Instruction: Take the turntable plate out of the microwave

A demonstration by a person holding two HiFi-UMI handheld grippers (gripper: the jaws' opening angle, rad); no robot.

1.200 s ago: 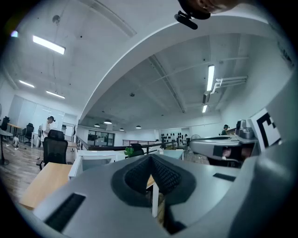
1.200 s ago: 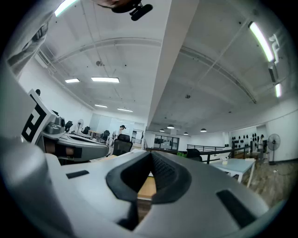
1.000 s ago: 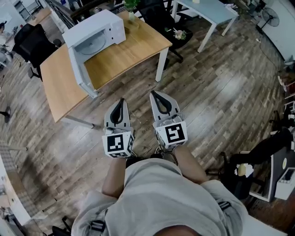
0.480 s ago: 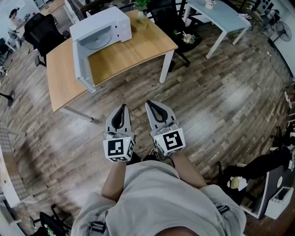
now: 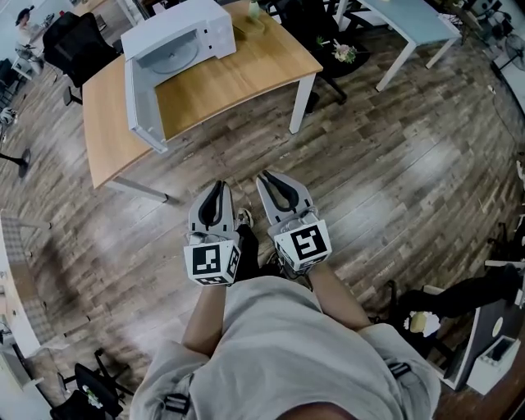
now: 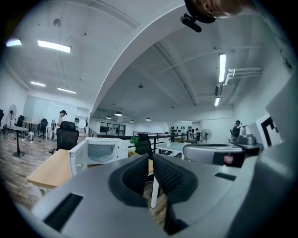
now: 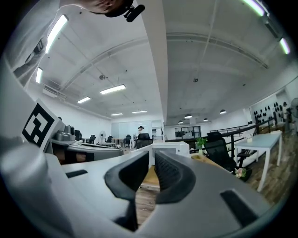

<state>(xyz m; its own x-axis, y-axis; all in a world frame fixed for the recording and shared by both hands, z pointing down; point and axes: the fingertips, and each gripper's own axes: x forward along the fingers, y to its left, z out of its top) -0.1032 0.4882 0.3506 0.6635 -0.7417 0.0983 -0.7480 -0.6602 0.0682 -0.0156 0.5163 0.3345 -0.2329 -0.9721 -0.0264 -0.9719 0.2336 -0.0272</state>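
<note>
The white microwave (image 5: 190, 23) stands on a wooden table (image 5: 238, 78) a few steps ahead, its door (image 5: 139, 102) swung wide open. Inside lies the round glass turntable plate (image 5: 174, 57), also seen as the plate (image 6: 100, 157) in the left gripper view. I hold both grippers side by side in front of my body, far from the table. The left gripper (image 5: 216, 187) and the right gripper (image 5: 268, 176) point towards the microwave. Both pairs of jaws are opening to a narrow gap with nothing between them. The right gripper view shows the microwave (image 7: 170, 148) beyond the right gripper (image 7: 152, 153).
Wood-plank floor lies between me and the table. A black office chair (image 5: 70, 49) stands left of the table, another chair (image 5: 316, 29) behind its right end. A light blue table (image 5: 410, 18) is at the back right. My shoes (image 5: 244, 220) show under the grippers.
The table and microwave have slid up and left in the head view as it tilted down. Both grippers sit slightly lower, still side by side, and my shoes now show beneath them.
</note>
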